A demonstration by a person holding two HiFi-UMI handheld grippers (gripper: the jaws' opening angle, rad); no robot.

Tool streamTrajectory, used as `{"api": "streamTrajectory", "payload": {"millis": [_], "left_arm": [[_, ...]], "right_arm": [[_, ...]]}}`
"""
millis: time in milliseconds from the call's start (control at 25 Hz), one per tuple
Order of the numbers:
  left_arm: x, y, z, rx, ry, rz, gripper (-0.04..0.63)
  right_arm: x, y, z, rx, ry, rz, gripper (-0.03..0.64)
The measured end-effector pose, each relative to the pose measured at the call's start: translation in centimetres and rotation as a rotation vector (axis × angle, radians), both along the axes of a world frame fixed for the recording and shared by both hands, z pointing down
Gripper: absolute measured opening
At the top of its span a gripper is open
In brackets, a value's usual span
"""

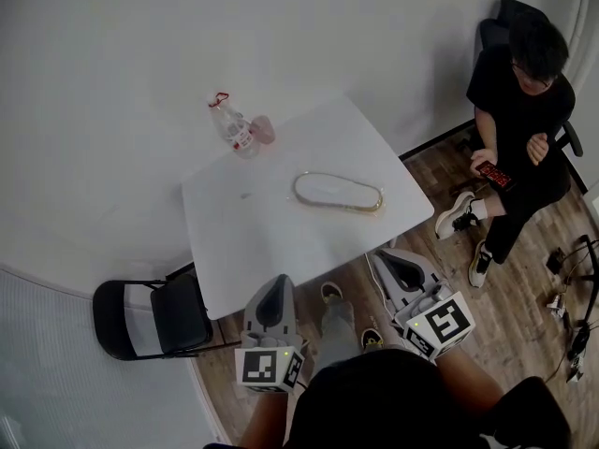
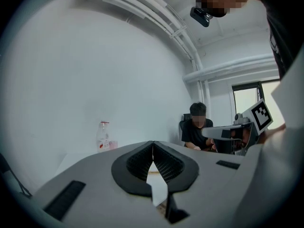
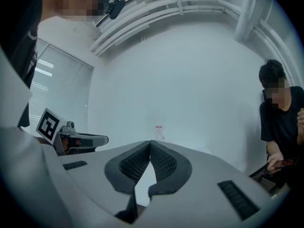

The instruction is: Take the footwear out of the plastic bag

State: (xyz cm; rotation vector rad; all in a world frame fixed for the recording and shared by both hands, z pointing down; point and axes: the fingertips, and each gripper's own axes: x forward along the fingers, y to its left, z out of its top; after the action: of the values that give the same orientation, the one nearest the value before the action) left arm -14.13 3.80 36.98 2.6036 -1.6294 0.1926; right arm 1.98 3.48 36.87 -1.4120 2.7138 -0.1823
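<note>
A: Where's the shoe?

B: Middle of the head view, lying flat on the white table (image 1: 225,241). It looks like a pale slipper (image 1: 337,193) with a tan rim. The plastic bag (image 1: 301,193) is hard to make out from this height; a faint sheen around the slipper may be it.

A: And the grippers?

B: Both sit low in the frame, short of the table's near edge. The left gripper (image 1: 277,283) has its jaws pressed together with nothing between them, and so has the right gripper (image 1: 386,260). Neither touches the bag.

A: How will it handle?

B: I'd judge it light. The slipper is soft but keeps its shape, while the film is thin, slick and limp. Pinching the bag alone would probably just lift the lot. It seems better for one gripper to hold a loose end of the film while the other takes the slipper by its thicker rim at heel or toe.

A: Is there any writing?

B: The bottle (image 1: 234,127) at upper left has a red cap and a red-and-white label, too small to read. The marker cubes show only black-and-white squares. I can't see anything legible on the slipper.
</note>
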Motion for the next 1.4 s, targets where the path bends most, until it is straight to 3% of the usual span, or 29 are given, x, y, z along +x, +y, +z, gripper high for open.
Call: {"api": "streamTrajectory", "payload": {"millis": [240, 600, 880, 1400], "left_arm": [[0.9, -3.8, 0.6, -0.013, -0.009, 0.056, 0.020], [0.3, -13.2, 3.1, -0.096, 0.008, 0.143, 0.020], [-0.2, -20.7, 3.4, -0.102, 0.010, 0.238, 0.021], [3.0, -29.7, 6.1, -0.069, -0.216, 0.584, 0.021]], "right_arm": [[0.4, -3.0, 0.4, -0.009, 0.007, 0.028, 0.017], [-0.6, -11.2, 2.5, -0.086, 0.043, 0.052, 0.017], [-2.3, -17.1, 2.8, -0.103, 0.077, 0.070, 0.017], [-2.0, -24.1, 2.9, -0.150, 0.080, 0.193, 0.017]]}}
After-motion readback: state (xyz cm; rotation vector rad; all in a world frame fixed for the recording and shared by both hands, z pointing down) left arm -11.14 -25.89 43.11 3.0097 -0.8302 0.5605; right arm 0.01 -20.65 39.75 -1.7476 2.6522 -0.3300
